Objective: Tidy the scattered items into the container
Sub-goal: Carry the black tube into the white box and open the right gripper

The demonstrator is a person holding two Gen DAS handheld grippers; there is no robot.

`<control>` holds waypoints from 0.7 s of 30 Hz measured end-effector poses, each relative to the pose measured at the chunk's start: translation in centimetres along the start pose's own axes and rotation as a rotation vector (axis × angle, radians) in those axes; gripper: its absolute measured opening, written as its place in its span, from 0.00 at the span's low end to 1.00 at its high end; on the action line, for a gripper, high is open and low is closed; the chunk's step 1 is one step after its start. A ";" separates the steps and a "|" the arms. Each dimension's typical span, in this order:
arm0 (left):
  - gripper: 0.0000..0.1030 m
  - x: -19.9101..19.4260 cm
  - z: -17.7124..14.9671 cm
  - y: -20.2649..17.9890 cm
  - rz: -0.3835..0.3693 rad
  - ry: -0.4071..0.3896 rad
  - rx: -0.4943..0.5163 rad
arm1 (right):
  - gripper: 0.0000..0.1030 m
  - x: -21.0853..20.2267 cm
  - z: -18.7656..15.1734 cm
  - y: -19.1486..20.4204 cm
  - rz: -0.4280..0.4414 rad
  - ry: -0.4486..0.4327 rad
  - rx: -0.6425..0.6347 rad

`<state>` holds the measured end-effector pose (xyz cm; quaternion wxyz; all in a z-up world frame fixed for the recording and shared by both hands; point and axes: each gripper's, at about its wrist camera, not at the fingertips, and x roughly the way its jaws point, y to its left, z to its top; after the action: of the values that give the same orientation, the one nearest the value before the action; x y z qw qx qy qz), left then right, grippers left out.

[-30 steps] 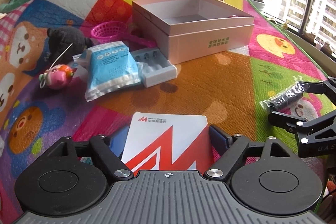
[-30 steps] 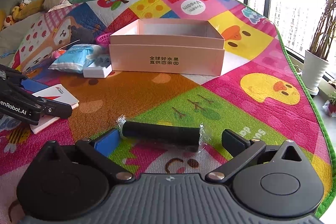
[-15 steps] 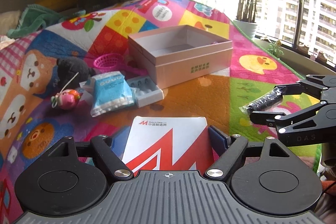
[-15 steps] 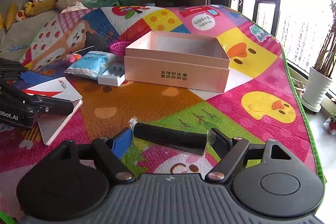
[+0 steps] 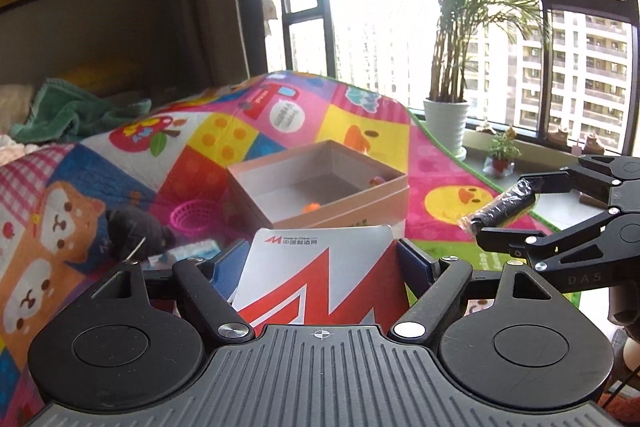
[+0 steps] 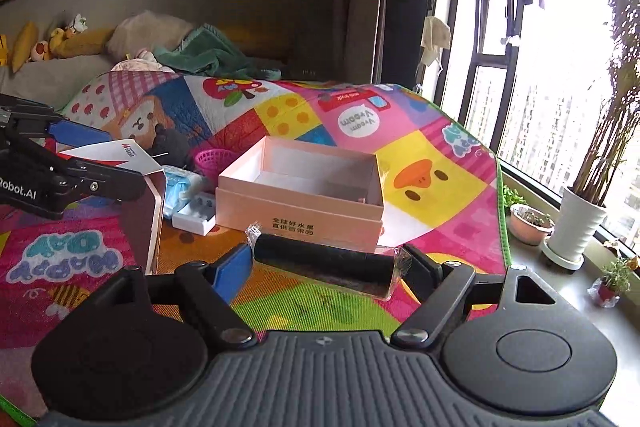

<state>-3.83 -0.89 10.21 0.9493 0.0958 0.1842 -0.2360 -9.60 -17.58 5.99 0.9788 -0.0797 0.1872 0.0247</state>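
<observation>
The left gripper (image 5: 322,259) clamps a red-and-white booklet (image 5: 316,279) and the right gripper (image 6: 326,263) clamps a wrapped black roll (image 6: 324,261) endwise, both near the open pink box (image 6: 304,203) on the mat (image 6: 432,187).

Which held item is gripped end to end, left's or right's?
The right gripper's: the black roll spans the jaws lengthwise, a pad at each end. The left gripper pinches its booklet across the side edges.
</observation>
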 end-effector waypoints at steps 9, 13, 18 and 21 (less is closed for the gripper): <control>0.82 5.5 5.8 1.3 0.001 -0.069 0.017 | 0.78 2.2 2.6 -2.9 -0.045 -0.056 -0.009; 0.82 10.8 7.6 2.8 -0.019 -0.062 -0.008 | 0.78 4.9 3.6 -4.6 -0.047 -0.057 0.005; 0.84 18.4 8.9 4.6 -0.072 -0.001 -0.061 | 0.78 8.6 4.9 -5.6 -0.034 -0.035 0.004; 0.93 21.7 8.6 6.0 -0.072 0.061 -0.113 | 0.78 10.7 5.7 -5.9 -0.030 -0.026 0.010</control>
<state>19.44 -6.95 10.03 0.9381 0.0424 0.2296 -0.2560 2.88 -22.23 8.12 0.9818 -0.0774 0.1732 0.0102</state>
